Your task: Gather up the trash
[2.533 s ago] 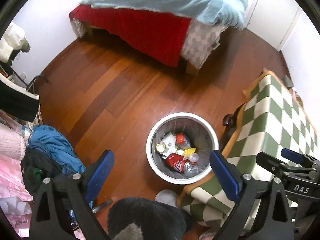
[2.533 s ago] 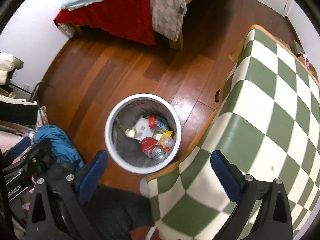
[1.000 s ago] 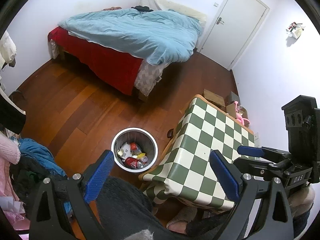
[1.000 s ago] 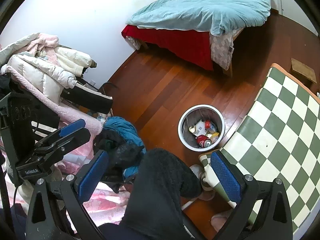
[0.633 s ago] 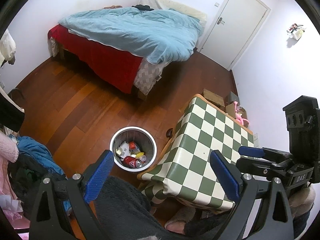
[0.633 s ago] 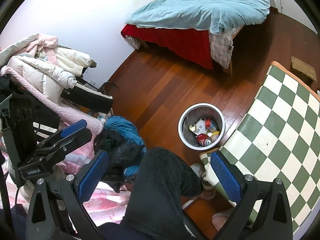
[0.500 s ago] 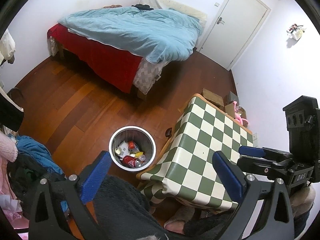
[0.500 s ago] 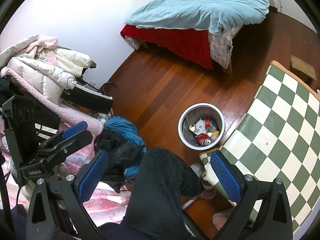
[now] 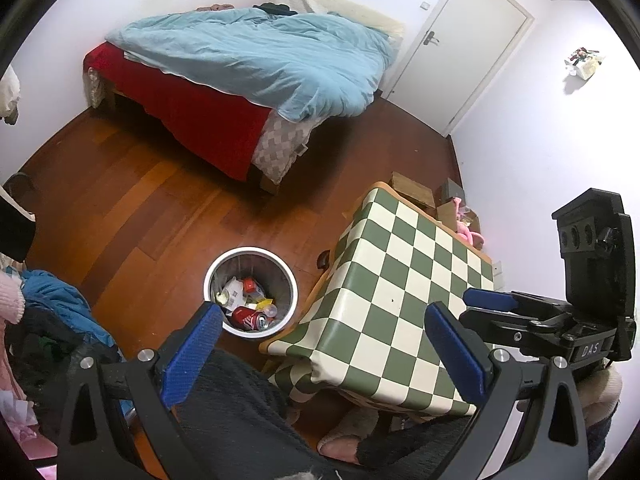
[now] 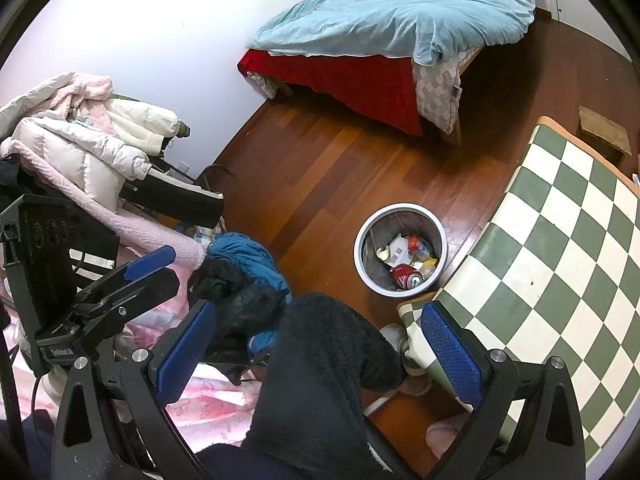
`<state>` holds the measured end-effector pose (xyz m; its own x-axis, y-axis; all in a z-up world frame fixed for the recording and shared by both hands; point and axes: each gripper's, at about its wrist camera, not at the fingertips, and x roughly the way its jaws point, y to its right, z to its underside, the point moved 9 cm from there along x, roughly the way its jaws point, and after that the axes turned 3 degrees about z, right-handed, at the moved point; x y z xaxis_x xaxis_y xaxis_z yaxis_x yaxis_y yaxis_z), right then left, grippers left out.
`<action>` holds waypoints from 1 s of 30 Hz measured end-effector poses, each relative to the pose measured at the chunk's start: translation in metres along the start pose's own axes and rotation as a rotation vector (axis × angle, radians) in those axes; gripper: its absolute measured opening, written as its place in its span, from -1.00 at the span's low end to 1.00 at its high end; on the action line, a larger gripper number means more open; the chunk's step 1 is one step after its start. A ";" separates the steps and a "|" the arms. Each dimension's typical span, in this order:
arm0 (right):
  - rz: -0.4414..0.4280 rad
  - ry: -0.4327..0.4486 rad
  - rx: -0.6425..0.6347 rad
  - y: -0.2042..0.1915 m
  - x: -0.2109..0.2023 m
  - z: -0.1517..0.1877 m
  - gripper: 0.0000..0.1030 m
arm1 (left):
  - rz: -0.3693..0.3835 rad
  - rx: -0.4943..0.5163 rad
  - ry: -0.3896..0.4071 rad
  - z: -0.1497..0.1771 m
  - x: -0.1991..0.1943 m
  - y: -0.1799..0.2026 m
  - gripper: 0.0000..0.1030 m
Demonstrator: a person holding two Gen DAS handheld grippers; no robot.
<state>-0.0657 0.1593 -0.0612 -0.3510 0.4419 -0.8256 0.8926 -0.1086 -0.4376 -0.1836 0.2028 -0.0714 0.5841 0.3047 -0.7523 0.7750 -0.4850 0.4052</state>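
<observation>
Both hand-held grippers, left (image 9: 316, 346) and right (image 10: 316, 344), gape wide and empty, pulled back high from the bin (image 9: 251, 291) at lower centre; trash (image 9: 248, 308) inside, surface (image 9: 404, 280) bare, collection likely finished

Left tool (image 9: 322, 354) wide apart, empty, above trash bin (image 9: 289, 276) beside checkered table (image 9: 404, 280).

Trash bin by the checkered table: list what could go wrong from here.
1. The trash bin stands close to the corner of the checkered table; reaching in could knock the rim or the table edge.
2. The red can lies near the top of the pile, so added trash might spill.
3. Both the left gripper and right gripper are open and empty; nothing collectable shows nearby.
</observation>
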 end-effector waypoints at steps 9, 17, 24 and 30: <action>0.002 0.003 0.005 -0.001 0.001 -0.002 1.00 | 0.017 -0.002 -0.002 0.000 0.000 0.003 1.00; -0.002 0.000 0.008 -0.001 0.000 0.002 1.00 | 0.030 -0.005 -0.004 0.001 -0.002 0.004 1.00; -0.003 0.000 0.010 -0.002 0.000 0.001 1.00 | 0.031 -0.006 -0.006 -0.001 -0.002 0.002 1.00; -0.003 -0.003 0.007 -0.004 0.001 0.004 1.00 | 0.031 -0.005 -0.003 -0.001 -0.003 0.002 1.00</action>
<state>-0.0702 0.1568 -0.0616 -0.3549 0.4394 -0.8252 0.8893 -0.1136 -0.4430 -0.1838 0.2018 -0.0681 0.6072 0.2867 -0.7411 0.7577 -0.4898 0.4313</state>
